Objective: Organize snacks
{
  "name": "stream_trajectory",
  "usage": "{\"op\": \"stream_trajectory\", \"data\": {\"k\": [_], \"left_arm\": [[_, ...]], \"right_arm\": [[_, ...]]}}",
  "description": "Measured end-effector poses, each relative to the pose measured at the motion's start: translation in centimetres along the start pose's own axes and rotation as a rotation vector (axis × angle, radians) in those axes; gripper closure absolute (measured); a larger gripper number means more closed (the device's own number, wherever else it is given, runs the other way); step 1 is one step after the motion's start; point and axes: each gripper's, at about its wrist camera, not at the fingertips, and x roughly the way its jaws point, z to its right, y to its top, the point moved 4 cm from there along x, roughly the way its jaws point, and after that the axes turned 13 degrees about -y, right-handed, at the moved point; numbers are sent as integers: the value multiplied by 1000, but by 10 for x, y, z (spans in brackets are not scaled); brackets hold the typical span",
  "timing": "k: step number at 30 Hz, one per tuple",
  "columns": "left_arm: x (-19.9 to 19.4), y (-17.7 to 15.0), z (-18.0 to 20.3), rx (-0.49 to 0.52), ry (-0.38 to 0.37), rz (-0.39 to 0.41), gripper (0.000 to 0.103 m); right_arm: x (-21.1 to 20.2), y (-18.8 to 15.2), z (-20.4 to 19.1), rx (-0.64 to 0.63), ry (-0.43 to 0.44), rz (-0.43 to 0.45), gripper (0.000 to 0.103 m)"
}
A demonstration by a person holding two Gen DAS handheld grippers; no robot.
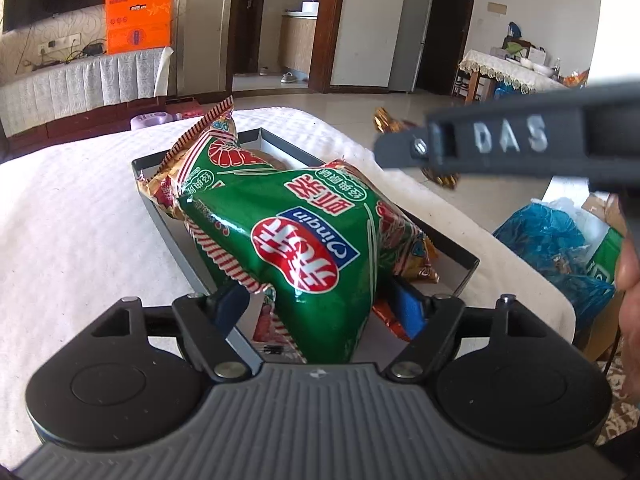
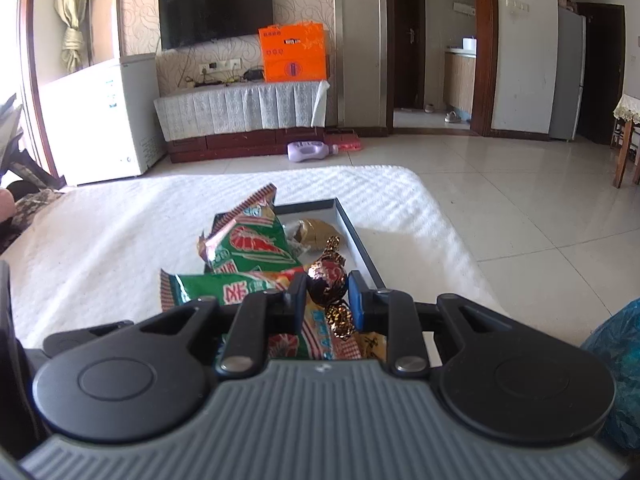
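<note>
The green snack bag (image 1: 296, 248) lies in the grey tray (image 1: 168, 236) on the white-covered bench (image 1: 72, 216), its long axis running from the left gripper (image 1: 320, 304) toward the tray's far end. The left fingers (image 1: 234, 306) stand apart, not pressing it. The right gripper (image 2: 327, 298) is clamped on a foil-wrapped candy (image 2: 328, 280) above the tray.

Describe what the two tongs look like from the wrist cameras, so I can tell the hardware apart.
Both look alike: a grey ribbed body, two round black discs, black linkage arms with silver pivot bolts and blue finger pads. The left tongs and right tongs match. In the left view, the right tongs' black side bears raised letters "DAS".
</note>
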Motion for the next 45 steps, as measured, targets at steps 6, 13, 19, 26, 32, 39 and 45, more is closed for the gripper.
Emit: {"op": "stream_trajectory", "data": {"k": [6,13,19,26,32,39,45], "left_arm": [[-6,-1,1,50,57,-5,9],[-9,-1,-2,64,105,-3,0],[-11,-2,-12,43,151,-10,0],[-26,-3,-17,52,220,-12,0],[-56,-9,-23,-19,95,-51,0],[-84,-25,-15,0,169,-8,0],[-96,-19,-6,-50,180,56,0]], "right_arm": [[7,11,-30,-70,54,26,78],[29,17,-48,-110,53,11,78],[46,15,-54,-137,55,-26,78],[59,14,-53,-115,53,-57,69],[62,8,-50,-121,32,-57,60],[30,21,-26,40,60,29,60],[-22,8,-4,132,68,43,60]]}}
